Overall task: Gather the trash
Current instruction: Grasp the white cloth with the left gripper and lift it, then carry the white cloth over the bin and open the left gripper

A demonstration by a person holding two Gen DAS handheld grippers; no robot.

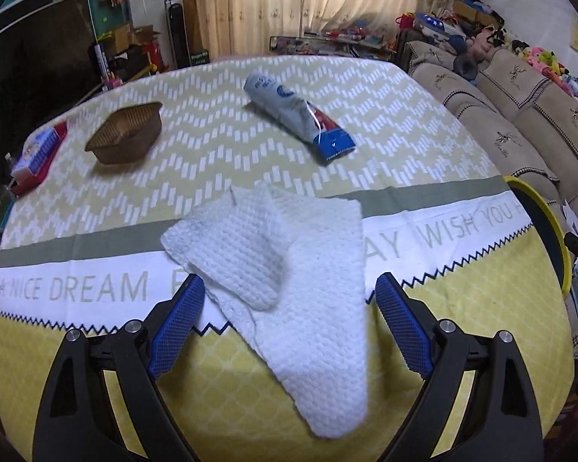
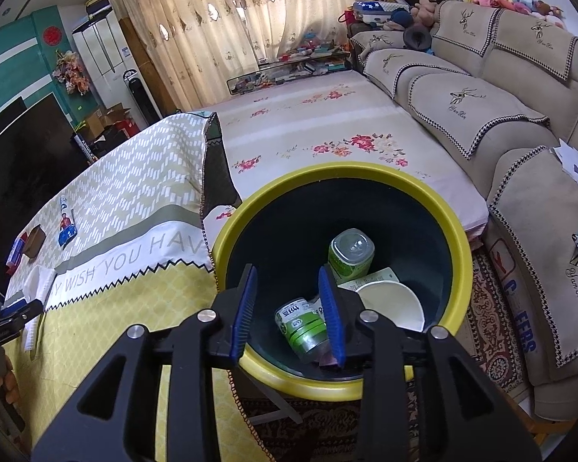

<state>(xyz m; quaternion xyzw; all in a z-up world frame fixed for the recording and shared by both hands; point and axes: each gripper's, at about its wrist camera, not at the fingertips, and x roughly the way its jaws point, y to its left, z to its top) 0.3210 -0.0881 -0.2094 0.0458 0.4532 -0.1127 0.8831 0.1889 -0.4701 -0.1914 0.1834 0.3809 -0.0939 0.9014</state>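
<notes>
A white knitted cloth [image 1: 320,308] lies crumpled on the table's near part. My left gripper [image 1: 291,281] hangs just above it, open wide, with a blue pad on each side of the cloth and neither touching it. Farther back lies a blue and silver snack wrapper [image 1: 300,115]. My right gripper [image 2: 288,269] is open over the yellow-rimmed bin [image 2: 458,238], with nothing between its pads. At the bottom of the bin lie two green cans [image 2: 350,254] [image 2: 302,323] and a white paper bowl [image 2: 389,300].
A brown basket [image 1: 127,134] and a red and blue box [image 1: 38,154] sit at the table's far left. The bin's rim [image 1: 547,211] stands off the table's right edge. A beige sofa [image 2: 481,115] and a flowered mat [image 2: 327,134] lie beyond the bin.
</notes>
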